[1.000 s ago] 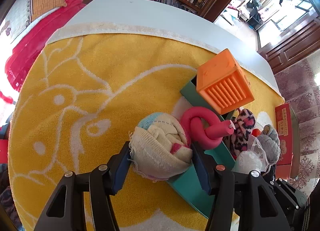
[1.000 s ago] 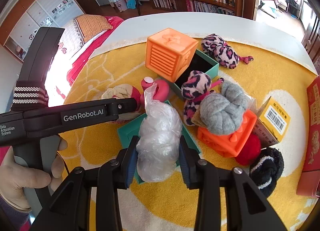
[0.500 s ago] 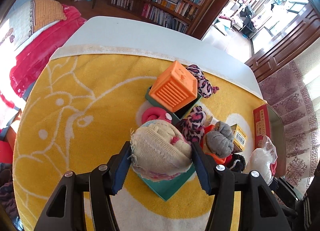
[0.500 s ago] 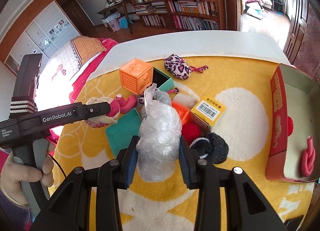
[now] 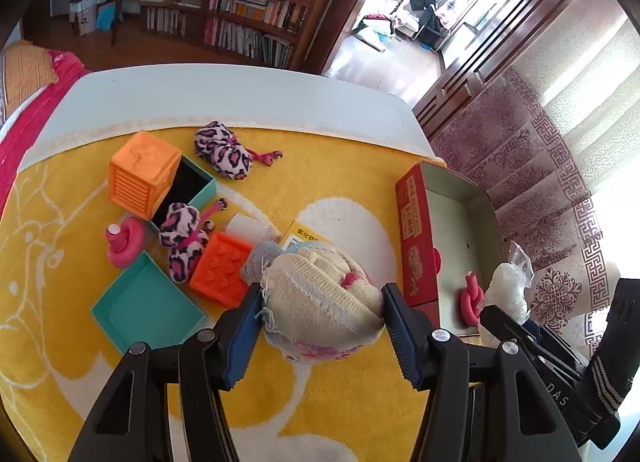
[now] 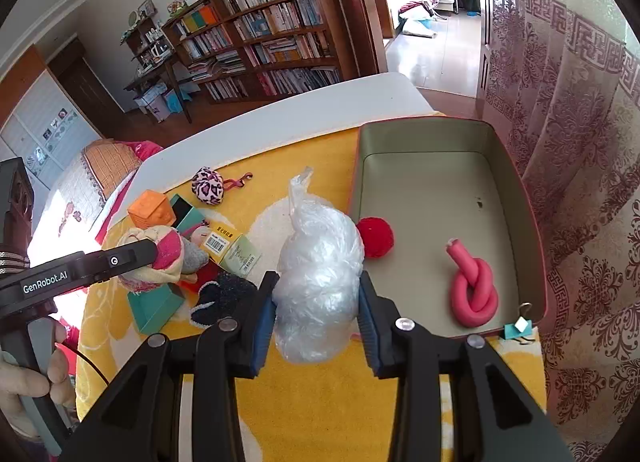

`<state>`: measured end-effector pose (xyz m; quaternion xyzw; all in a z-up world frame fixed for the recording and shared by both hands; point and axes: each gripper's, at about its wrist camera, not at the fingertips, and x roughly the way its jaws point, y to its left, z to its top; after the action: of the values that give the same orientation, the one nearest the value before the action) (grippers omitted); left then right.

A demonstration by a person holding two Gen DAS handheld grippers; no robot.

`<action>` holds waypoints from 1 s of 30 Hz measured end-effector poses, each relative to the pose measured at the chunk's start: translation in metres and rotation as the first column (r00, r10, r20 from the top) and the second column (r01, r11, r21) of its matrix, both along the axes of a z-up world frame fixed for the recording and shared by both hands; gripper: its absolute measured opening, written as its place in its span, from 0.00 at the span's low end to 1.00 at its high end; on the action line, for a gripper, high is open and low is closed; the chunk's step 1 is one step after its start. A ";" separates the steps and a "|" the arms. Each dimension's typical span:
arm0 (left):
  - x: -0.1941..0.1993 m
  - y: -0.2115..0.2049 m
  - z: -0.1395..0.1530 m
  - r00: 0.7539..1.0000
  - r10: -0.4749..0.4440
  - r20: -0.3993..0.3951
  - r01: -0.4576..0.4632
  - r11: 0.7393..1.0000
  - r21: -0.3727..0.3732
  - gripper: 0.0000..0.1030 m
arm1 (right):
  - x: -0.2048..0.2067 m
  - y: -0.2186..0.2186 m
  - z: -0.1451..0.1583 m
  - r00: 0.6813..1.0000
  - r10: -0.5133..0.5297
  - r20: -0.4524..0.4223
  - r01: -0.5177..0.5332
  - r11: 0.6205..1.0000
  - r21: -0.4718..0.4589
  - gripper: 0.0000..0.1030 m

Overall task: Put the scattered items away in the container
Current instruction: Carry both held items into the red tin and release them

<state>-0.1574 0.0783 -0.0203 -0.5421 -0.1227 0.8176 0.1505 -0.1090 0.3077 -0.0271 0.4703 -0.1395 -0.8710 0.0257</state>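
My left gripper [image 5: 320, 326] is shut on a cream and pink rolled knit sock [image 5: 320, 298], held above the yellow cloth just left of the red tin [image 5: 412, 230]. My right gripper [image 6: 316, 318] is shut on a crumpled clear plastic bag [image 6: 320, 262], held at the tin's [image 6: 432, 198] near left wall. Inside the tin lie a pink knotted foam tube [image 6: 474, 286] and a red pompom [image 6: 376, 237]. The bag also shows in the left wrist view [image 5: 506, 290].
On the yellow cloth [image 5: 340, 182] lie an orange cube [image 5: 142, 174], a teal box [image 5: 188, 190] and its lid [image 5: 148, 310], two leopard-print pouches [image 5: 224, 154], an orange block [image 5: 222, 266], a pink ring toy [image 5: 124, 242], a barcode box [image 6: 236, 250] and a black sock [image 6: 220, 298]. A curtain hangs right of the tin.
Both grippers have risen and swung right toward the red tin, each still holding its item. The tin's inside now fills the right wrist view.
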 end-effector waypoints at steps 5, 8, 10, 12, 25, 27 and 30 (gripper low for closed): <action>0.004 0.060 0.007 0.996 -0.088 -0.012 0.088 0.996 0.018 0.59 | 0.009 0.038 0.006 0.998 -0.061 -0.020 0.061 0.998 0.011 0.40; 0.006 0.093 0.011 0.989 -0.143 -0.024 0.144 0.989 0.021 0.59 | 0.012 0.056 0.011 0.995 -0.089 -0.041 0.090 0.996 0.014 0.40; 0.007 0.114 0.015 0.984 -0.176 -0.033 0.177 0.984 0.021 0.59 | 0.014 0.068 0.016 0.993 -0.106 -0.057 0.107 0.994 0.021 0.40; 0.007 0.132 0.016 0.978 -0.206 -0.037 0.206 0.978 0.024 0.59 | 0.014 0.078 0.020 0.990 -0.119 -0.070 0.121 0.992 0.022 0.40; 0.000 0.144 0.011 0.987 -0.163 0.015 0.162 0.986 0.038 0.80 | 0.012 0.107 0.014 0.982 -0.179 -0.058 0.177 0.984 -0.029 0.62; 0.000 0.135 0.008 0.990 -0.138 0.028 0.137 0.990 0.036 0.80 | 0.010 0.105 0.011 0.983 -0.175 -0.052 0.174 0.984 -0.034 0.62; 0.002 0.119 0.002 0.993 -0.107 0.044 0.106 0.994 0.035 0.80 | 0.006 0.096 0.010 0.986 -0.157 -0.047 0.156 0.987 -0.033 0.62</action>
<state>-0.1559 0.1968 -0.0180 -0.5639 -0.1105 0.7936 0.1999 -0.1028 0.4041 -0.0169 0.4358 -0.1881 -0.8795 -0.0324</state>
